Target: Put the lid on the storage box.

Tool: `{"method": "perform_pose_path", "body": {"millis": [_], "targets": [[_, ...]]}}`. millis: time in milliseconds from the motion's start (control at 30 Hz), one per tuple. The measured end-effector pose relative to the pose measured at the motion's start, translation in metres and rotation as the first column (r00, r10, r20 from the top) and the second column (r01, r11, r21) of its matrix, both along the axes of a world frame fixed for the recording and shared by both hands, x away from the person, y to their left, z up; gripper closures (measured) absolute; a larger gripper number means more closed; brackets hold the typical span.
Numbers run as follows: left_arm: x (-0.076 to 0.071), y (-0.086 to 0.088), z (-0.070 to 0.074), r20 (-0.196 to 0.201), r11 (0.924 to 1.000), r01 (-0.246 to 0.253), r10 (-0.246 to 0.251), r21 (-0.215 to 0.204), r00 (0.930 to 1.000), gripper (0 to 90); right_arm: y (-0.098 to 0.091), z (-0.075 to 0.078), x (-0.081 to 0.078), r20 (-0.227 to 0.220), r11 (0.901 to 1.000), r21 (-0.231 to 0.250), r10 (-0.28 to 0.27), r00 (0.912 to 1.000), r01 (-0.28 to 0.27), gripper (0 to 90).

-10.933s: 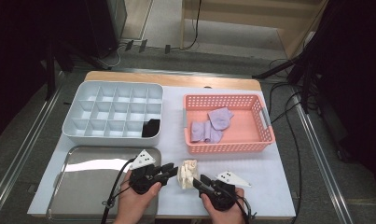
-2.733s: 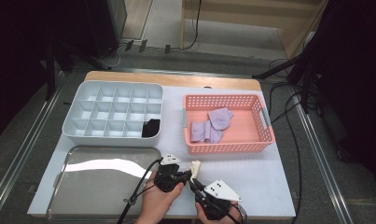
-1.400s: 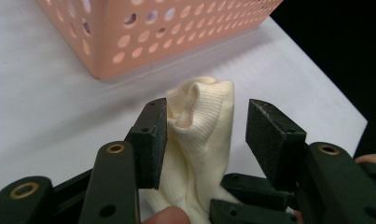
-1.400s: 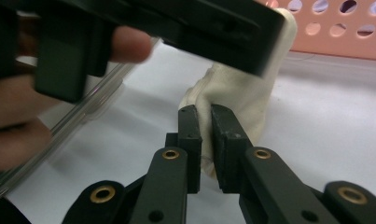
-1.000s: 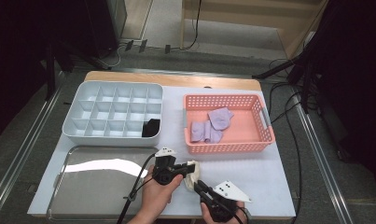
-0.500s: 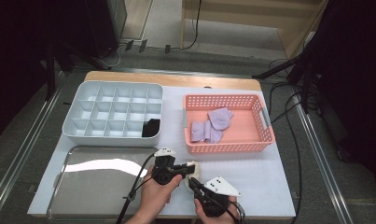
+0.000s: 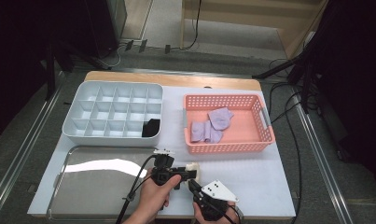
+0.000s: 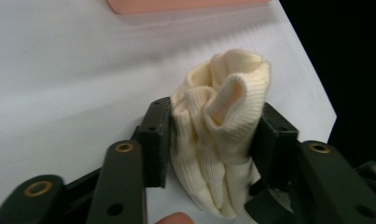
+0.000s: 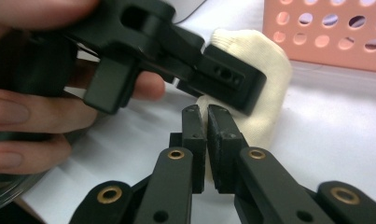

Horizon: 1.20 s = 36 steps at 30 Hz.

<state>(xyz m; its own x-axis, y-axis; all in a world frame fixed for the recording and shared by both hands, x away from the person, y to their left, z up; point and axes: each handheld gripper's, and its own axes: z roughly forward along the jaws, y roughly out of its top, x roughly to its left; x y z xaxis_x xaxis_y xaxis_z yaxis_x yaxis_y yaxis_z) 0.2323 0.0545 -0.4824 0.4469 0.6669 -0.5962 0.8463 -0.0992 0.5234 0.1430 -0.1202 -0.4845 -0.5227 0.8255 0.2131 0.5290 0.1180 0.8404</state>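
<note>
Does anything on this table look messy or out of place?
Mostly tidy. The cream sock is bunched into a crumpled wad between the left gripper pads, not flat or neatly rolled. The purple socks lie loosely heaped in the pink basket. One dark item sits alone in the white divided tray.

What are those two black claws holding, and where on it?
Both grippers, left and right, hold the bunched cream knitted sock: left around its middle, right pinching an edge.

Black claw [image 9: 205,122], brass rivets; grey three-cornered plate [image 7: 218,191]; black cable.
</note>
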Motion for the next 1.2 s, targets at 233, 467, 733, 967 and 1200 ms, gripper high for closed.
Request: {"method": "perform_pose_path", "body": {"millis": [233,467,733,967,1200], "targets": [[-0.002,0.0,0.001,0.026,0.9999,0.011,-0.011,0.0,0.9996,64.5,-0.005,0.004,-0.005,-0.045,0.9998,-0.019,0.004,0.999,-0.005,87.7],[-0.005,-0.004,0.001,0.004,0.9998,0.017,-0.018,0.004,0.9998,58.3,-0.007,0.0,-0.002,-0.058,0.9998,-0.01,0.017,0.9982,-0.017,89.1],[-0.012,0.002,0.009,0.082,0.9986,0.052,-0.052,0.008,0.9952,69.4,-0.011,0.001,-0.001,-0.062,0.9977,0.045,0.054,0.9966,-0.052,83.8],[-0.021,0.016,0.028,0.202,0.9968,0.042,-0.055,0.068,0.9778,69.7,-0.017,0.008,0.0,-0.013,0.9982,0.039,0.046,0.9989,-0.045,73.5],[-0.021,0.036,0.039,0.237,0.9977,0.007,-0.023,0.068,0.9714,69.7,-0.027,0.009,0.005,-0.004,0.9985,0.055,-0.001,1.0,0.001,58.3]]}}
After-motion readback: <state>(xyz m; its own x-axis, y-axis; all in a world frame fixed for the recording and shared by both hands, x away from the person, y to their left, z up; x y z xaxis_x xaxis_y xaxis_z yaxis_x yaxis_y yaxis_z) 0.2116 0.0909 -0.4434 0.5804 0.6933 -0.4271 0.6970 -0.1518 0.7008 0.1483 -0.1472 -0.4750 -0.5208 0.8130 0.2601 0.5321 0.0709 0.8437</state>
